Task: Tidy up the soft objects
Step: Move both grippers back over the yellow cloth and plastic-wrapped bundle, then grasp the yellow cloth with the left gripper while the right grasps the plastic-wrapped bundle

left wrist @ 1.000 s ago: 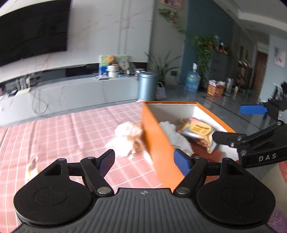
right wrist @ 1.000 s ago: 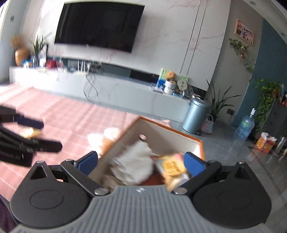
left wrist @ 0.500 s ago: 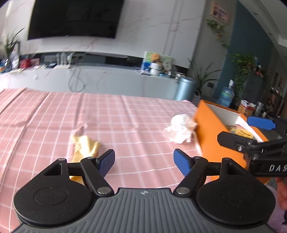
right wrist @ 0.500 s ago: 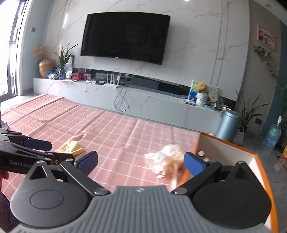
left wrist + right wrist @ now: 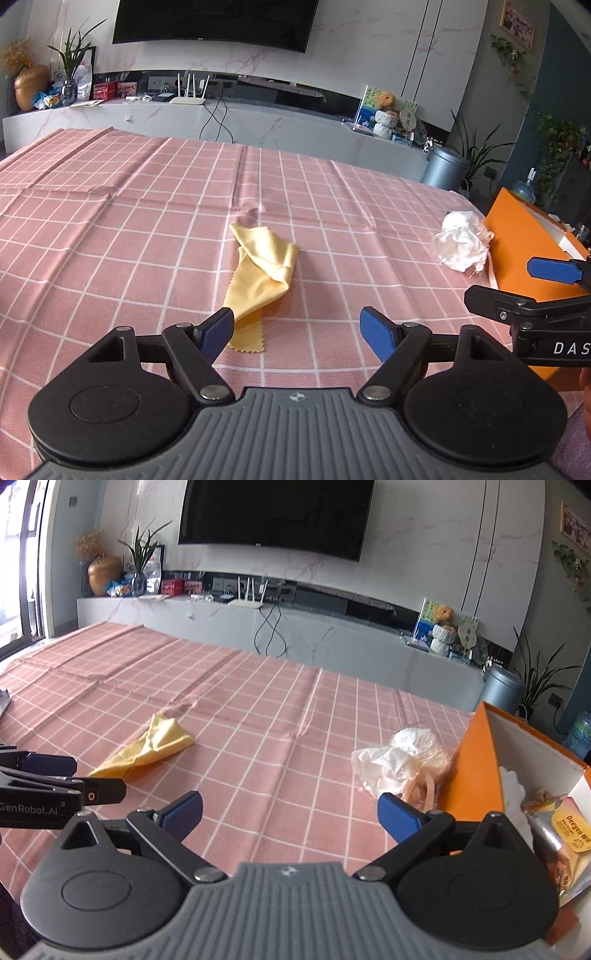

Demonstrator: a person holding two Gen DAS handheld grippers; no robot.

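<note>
Cloth looks limp and light; pinch its raised fold. Left gripper and right gripper jaws gape, empty.

The orange box runs off the left wrist view at 3 o'clock, its inside mostly hidden; the right gripper is cut by that same edge; the near end of the yellow cloth slips behind a blue pad at 7 o'clock; in the right wrist view the snack packet is partly hidden behind the tool's body at 4 o'clock, its print too small to read.
</note>
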